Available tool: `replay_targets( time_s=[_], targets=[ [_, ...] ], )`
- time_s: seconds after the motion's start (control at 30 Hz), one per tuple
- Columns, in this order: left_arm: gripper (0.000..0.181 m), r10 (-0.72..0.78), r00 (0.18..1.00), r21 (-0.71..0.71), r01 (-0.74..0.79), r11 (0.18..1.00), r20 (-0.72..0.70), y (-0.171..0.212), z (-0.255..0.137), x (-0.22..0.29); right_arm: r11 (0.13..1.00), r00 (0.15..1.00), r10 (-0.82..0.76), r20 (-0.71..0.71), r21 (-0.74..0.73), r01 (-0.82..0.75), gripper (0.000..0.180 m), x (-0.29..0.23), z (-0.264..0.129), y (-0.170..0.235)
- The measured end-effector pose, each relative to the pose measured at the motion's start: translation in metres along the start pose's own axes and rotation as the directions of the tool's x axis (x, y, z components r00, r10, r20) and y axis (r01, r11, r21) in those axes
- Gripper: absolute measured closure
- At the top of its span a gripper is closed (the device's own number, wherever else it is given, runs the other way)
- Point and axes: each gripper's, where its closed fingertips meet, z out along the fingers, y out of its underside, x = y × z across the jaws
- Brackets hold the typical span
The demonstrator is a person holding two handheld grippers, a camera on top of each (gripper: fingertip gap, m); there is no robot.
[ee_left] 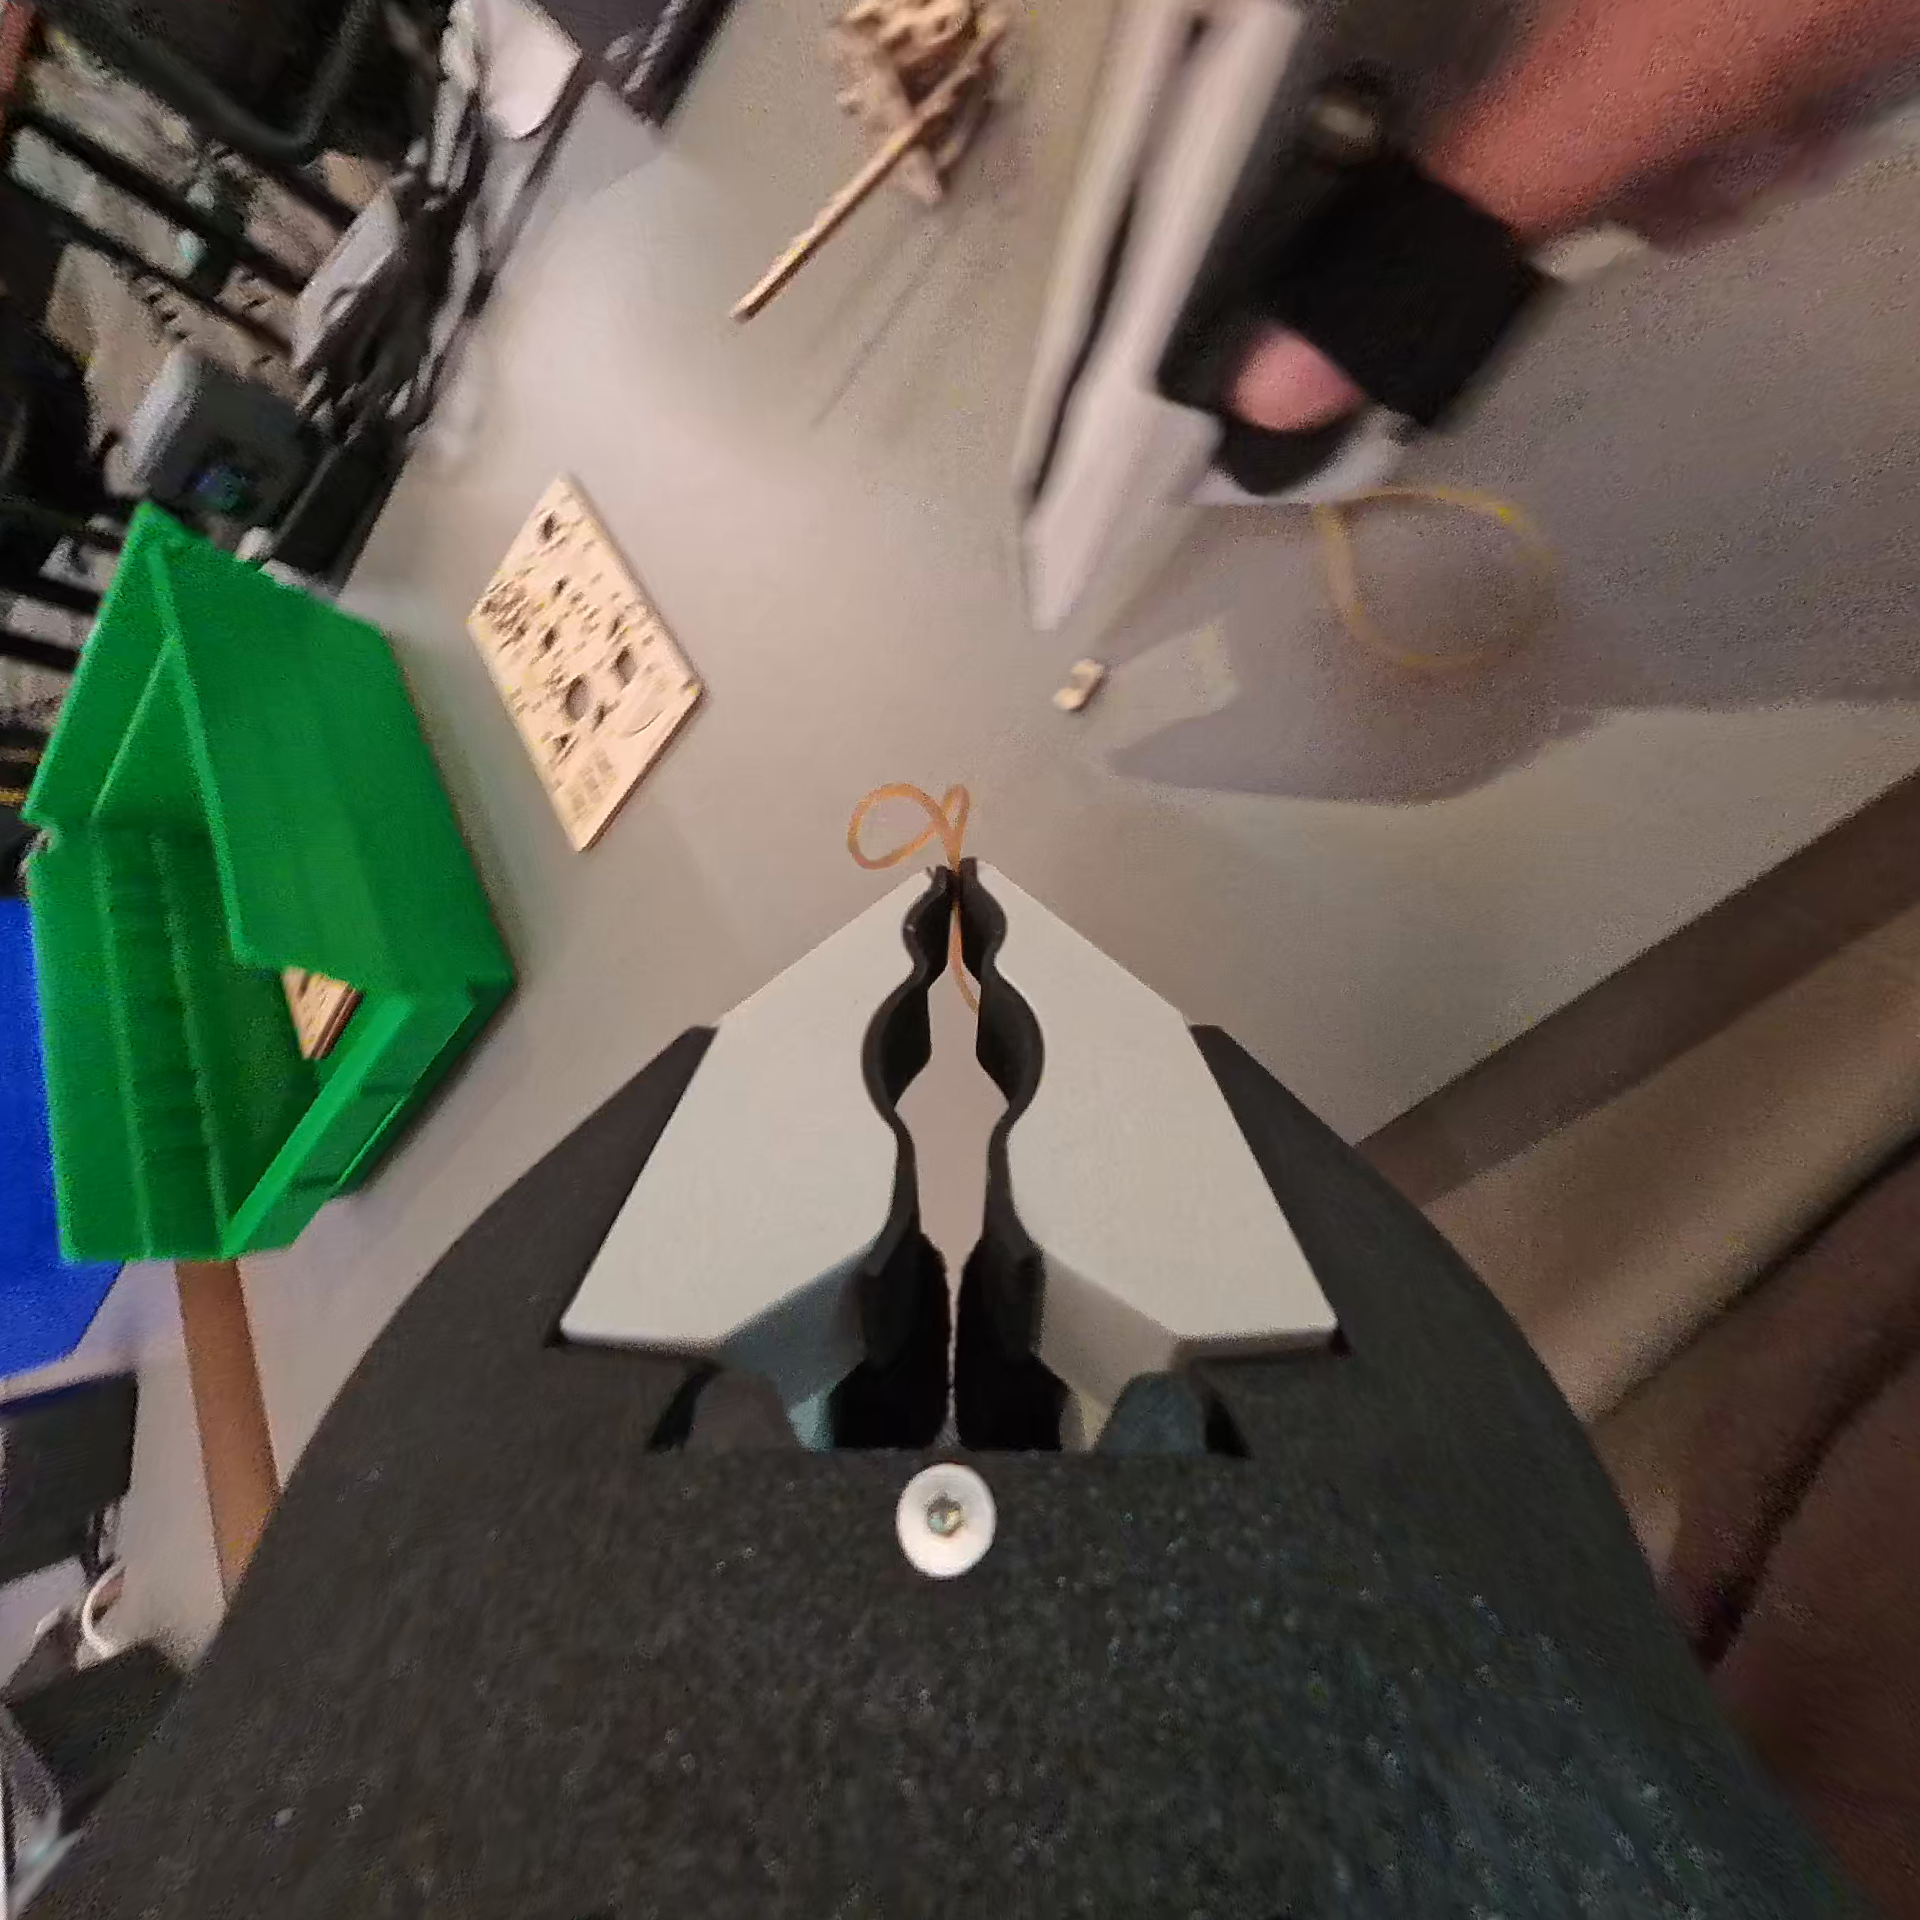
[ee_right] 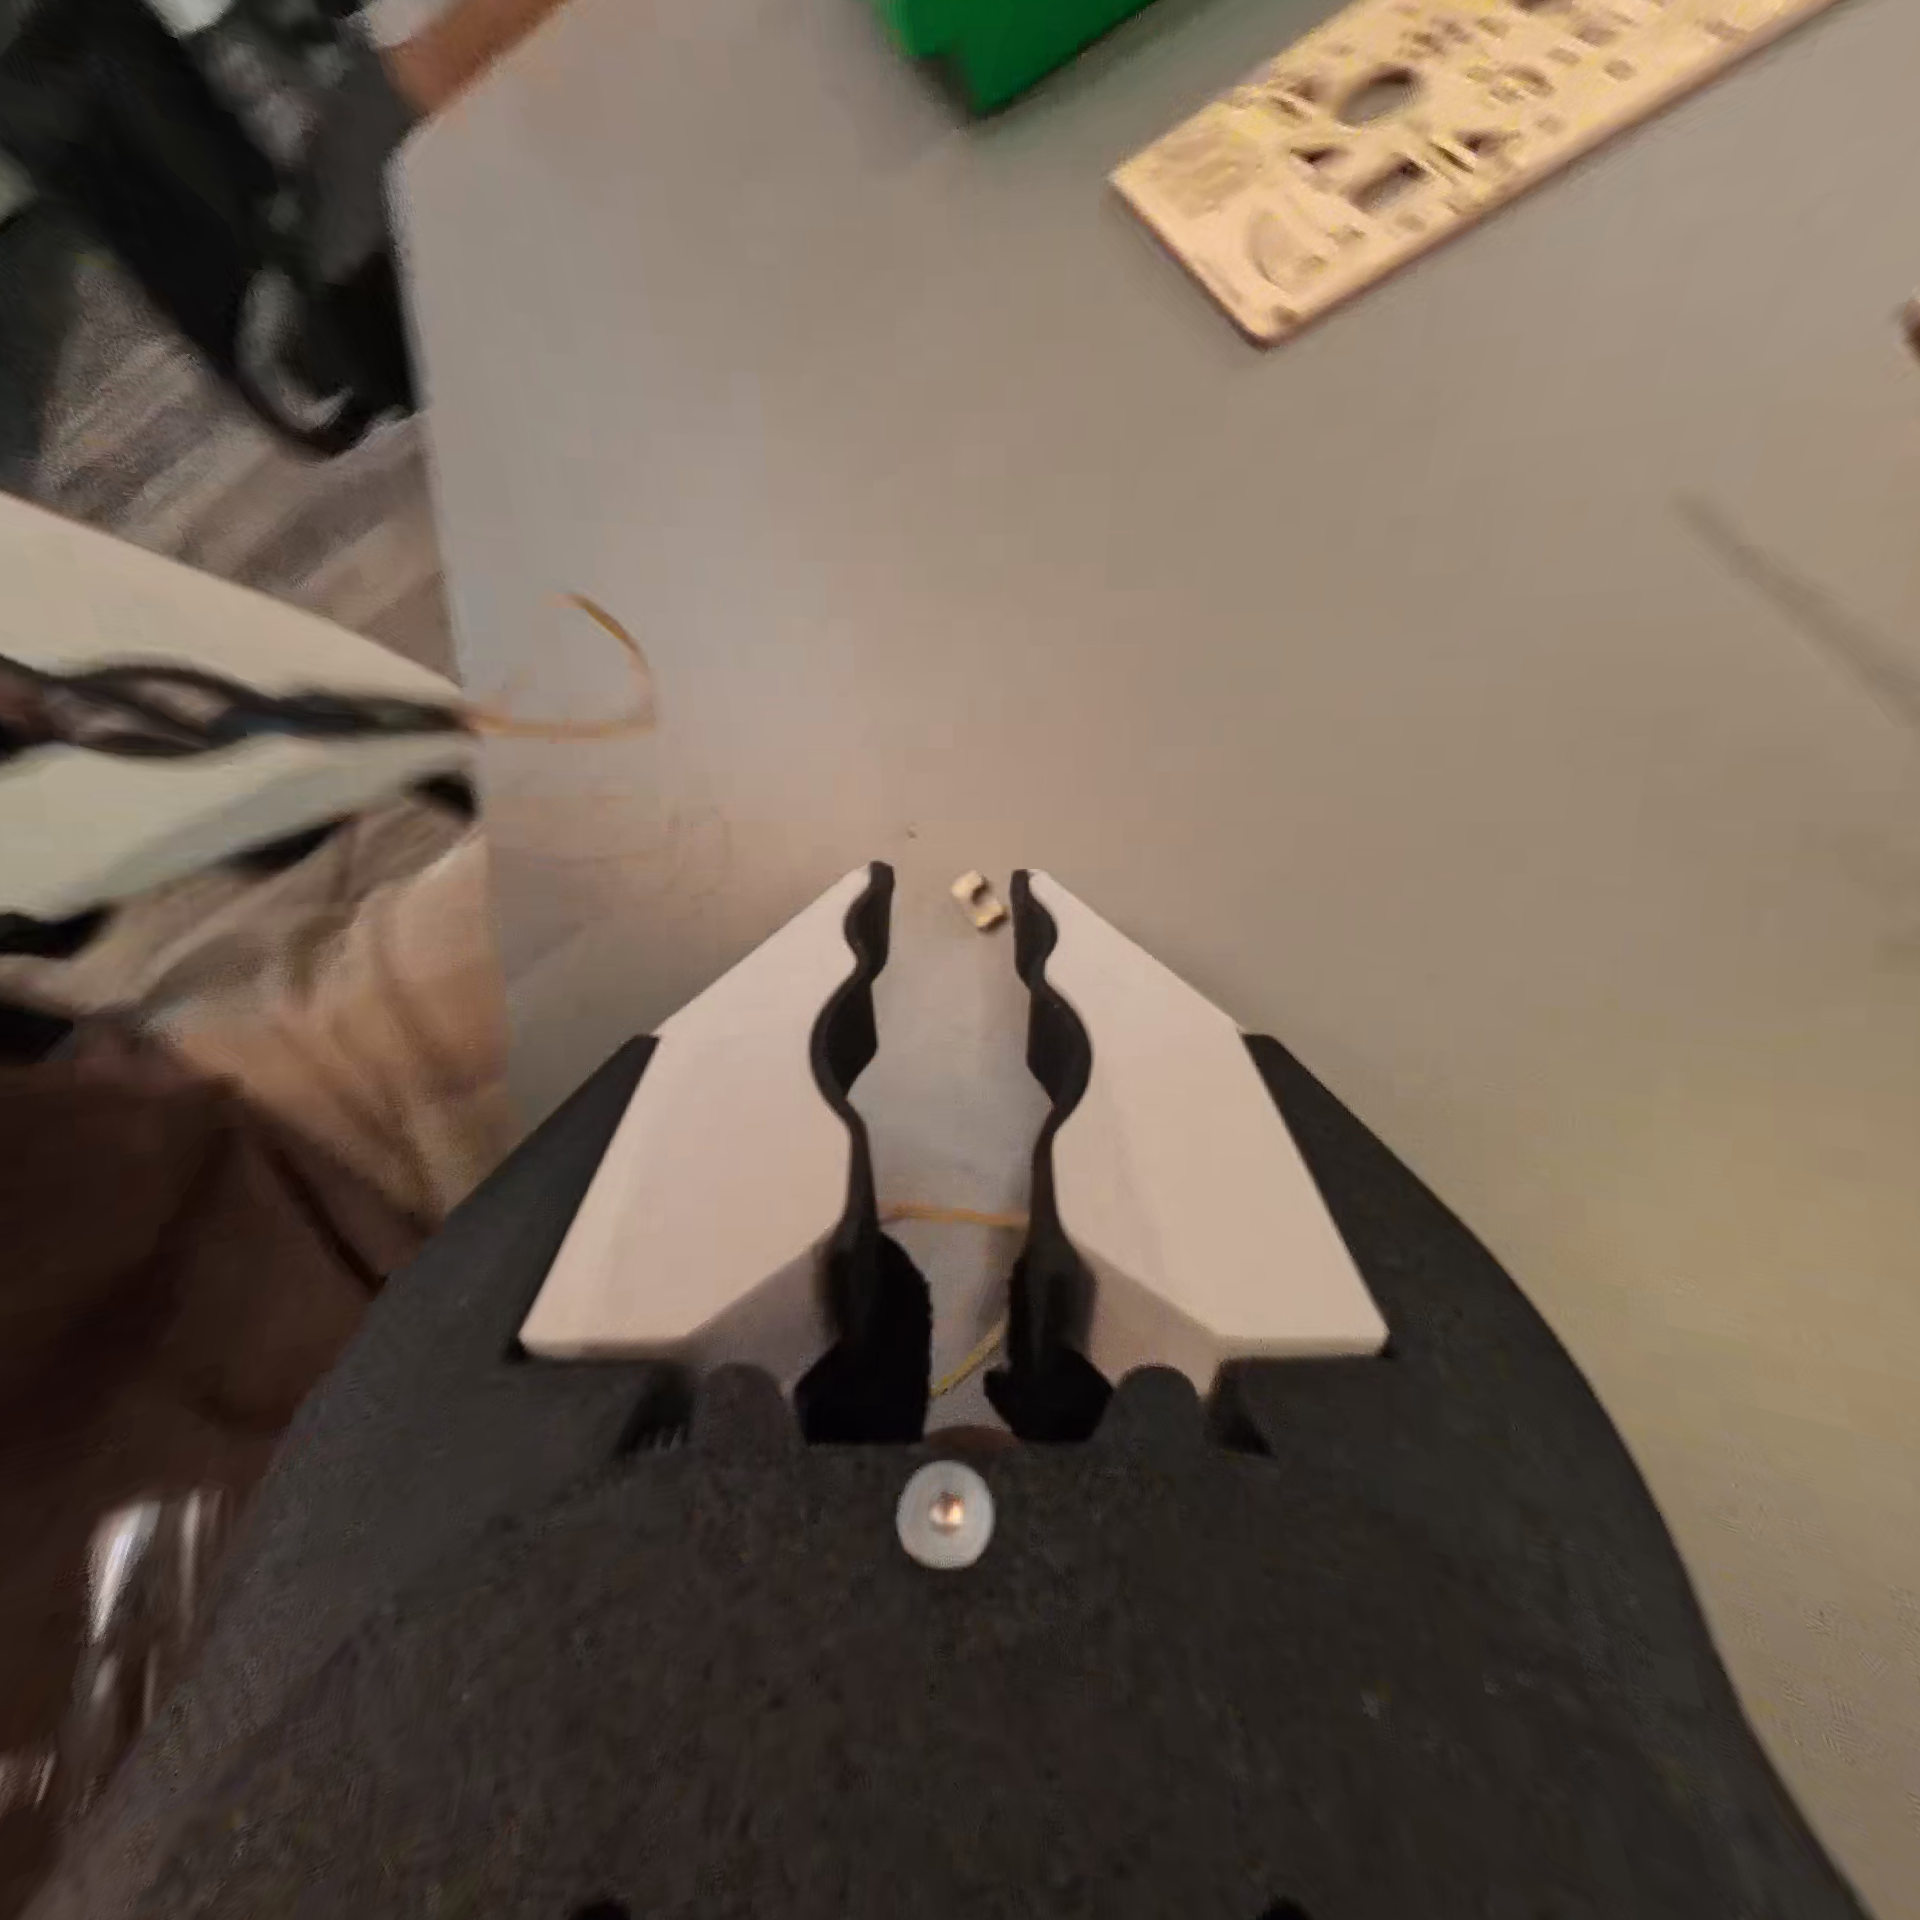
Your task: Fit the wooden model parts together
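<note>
Grey table (ee_right: 1039, 520) lies roomy; left jaws pinch rubber band (ee_left: 902, 831), right jaws parted.

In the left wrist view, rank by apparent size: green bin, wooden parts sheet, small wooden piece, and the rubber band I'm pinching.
1. green bin, though nearest the camera
2. wooden parts sheet
3. rubber band
4. small wooden piece

Grey table top (ee_left: 831, 416), matte, evenly lit; brown wooden edge (ee_left: 223, 1392) at near-left corner. Dark shelving (ee_left: 156, 208), blurred, beyond far side. Brown-beige floor (ee_left: 1714, 1195) at right.
</note>
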Motion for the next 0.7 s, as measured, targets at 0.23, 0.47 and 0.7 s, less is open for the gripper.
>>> replay_targets(
  time_s=[0.23,0.47,0.7],
  targets=[
    [0.181,-0.099,0.992,0.115,0.089,0.989,0.082,0.025,0.008,-0.052,0.980,0.890,0.172,-0.423,0.163,-0.112,0.145,-0.002,0.004,0.017],
    [0.181,-0.112,0.994,0.242,0.112,0.964,-0.015,0.025,0.013,-0.050,0.980,0.795,0.193,-0.575,0.148,-0.131,0.151,0.001,0.018,0.019],
    [0.181,-0.142,0.986,0.257,0.160,0.953,-0.087,0.031,0.007,-0.045,0.973,0.773,0.230,-0.591,0.162,-0.165,0.157,0.002,0.030,0.015]
  ],
)
